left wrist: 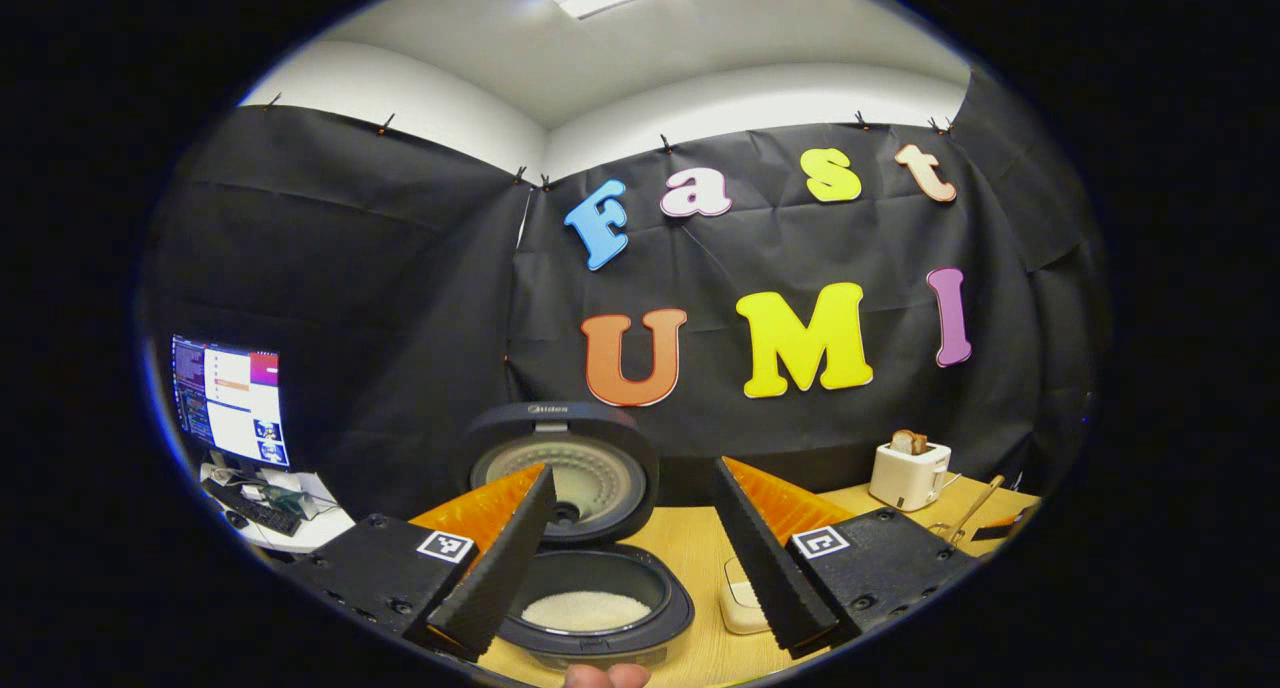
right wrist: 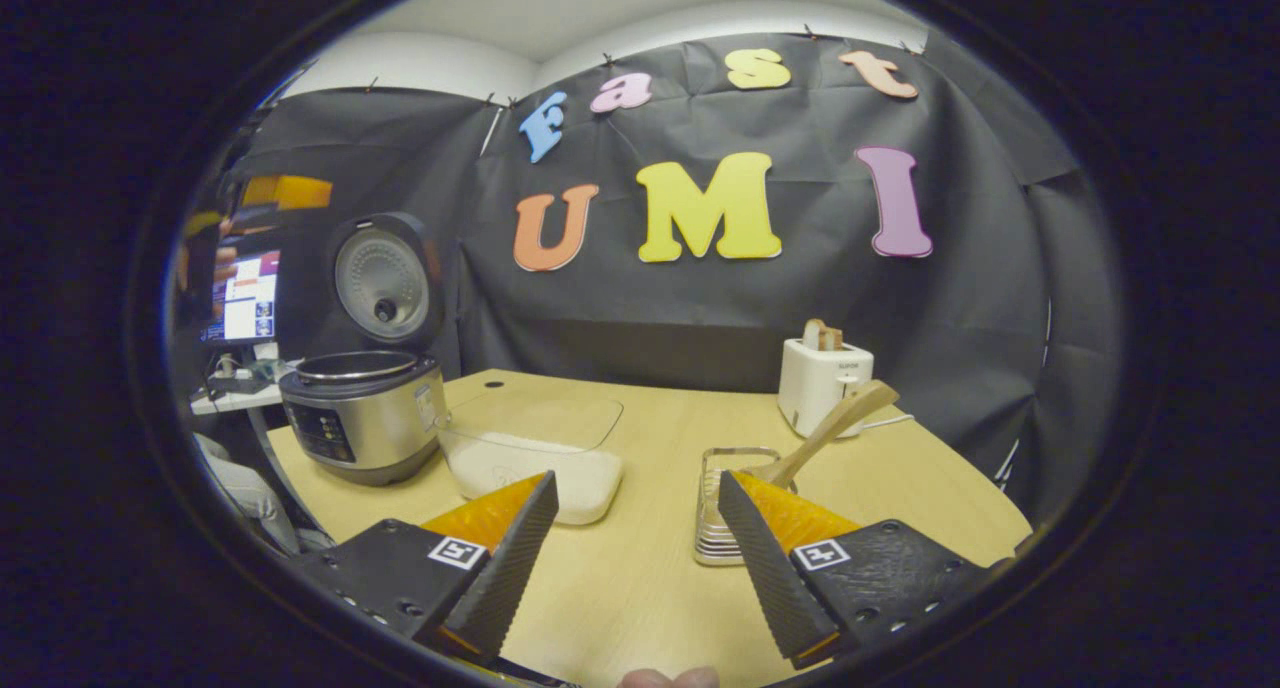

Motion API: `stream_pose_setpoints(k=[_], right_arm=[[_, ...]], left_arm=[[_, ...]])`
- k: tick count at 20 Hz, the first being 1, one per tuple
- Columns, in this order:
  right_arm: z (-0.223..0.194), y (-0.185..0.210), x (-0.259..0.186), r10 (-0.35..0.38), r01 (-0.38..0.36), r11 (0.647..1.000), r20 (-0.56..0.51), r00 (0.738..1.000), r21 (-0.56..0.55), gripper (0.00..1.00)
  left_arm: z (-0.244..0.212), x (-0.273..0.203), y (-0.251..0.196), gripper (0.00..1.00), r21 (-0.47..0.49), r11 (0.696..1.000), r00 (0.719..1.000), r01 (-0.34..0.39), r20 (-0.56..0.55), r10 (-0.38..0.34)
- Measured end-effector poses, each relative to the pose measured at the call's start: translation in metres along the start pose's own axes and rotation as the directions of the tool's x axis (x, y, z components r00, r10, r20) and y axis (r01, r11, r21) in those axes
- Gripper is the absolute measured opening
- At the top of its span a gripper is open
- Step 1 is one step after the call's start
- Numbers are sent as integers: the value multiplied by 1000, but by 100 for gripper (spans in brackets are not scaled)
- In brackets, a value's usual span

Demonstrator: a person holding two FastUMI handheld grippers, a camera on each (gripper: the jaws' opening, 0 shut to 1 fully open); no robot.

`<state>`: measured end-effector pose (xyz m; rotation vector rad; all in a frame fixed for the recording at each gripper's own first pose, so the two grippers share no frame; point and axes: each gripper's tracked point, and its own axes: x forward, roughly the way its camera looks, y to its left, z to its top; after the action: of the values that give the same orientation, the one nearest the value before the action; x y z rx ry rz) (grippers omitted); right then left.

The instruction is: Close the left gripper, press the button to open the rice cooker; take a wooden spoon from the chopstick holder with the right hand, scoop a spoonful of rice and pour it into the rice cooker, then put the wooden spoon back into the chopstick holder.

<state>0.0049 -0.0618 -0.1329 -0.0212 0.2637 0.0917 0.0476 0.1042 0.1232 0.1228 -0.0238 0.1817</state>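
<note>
Left tool [left wrist: 630, 558]: jaws spread wide, nothing held, poised above the open round steel-bodied rice cooker with dark lid [left wrist: 585, 608]. Lid raised upright behind the pot; button step judged complete. White rice visible in the inner pot in the left gripper view; whether from a finished scoop or present from the start cannot be told.

Right tool [right wrist: 632, 558]: jaws spread wide, nothing held, low over the light wooden table [right wrist: 640, 588].

Same rice cooker [right wrist: 362, 408] seen in the right gripper view at the far left of the table, lid up. Just beside it, toward the centre: clear rectangular plastic container of white rice [right wrist: 535, 458].

Ribbed clear chopstick holder [right wrist: 722, 508] stands directly ahead of the right tool, near its right finger. Long pale wooden spoon [right wrist: 830, 428] rests in the holder, leaning to the right, bowl end up. Not gripped.

White two-slot toaster with bread [right wrist: 822, 378] at the rear of the table; not part of the task.

Progress, as judged:
- Done: cooker opened.
- Uncertain: scoop and pour. Spoon in holder and both tools empty fit either a task just begun or one finished.
- If not yet done: grasp spoon, scoop from container, tip into pot, return spoon.
</note>
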Motion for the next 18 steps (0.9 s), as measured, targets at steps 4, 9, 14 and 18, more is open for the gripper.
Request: stream_pose_setpoints(k=[4,9,14,18], right_arm=[[14,3,-8,25,-24,1000,42,999,-17,95],[23,-4,-11,17,-18,1000,79,997,3,96],[24,-28,-10,-39,35,997,73,997,65,95],[22,-28,-9,-54,44,990,74,996,131,92]], left_arm=[[36,47,13,99,76,997,1000,-13,-10,14],[41,110,27,99,73,996,995,-46,-84,52],[23,158,71,99,52,991,975,-123,-181,131],[-12,167,82,99,32,989,939,-144,-310,147]])
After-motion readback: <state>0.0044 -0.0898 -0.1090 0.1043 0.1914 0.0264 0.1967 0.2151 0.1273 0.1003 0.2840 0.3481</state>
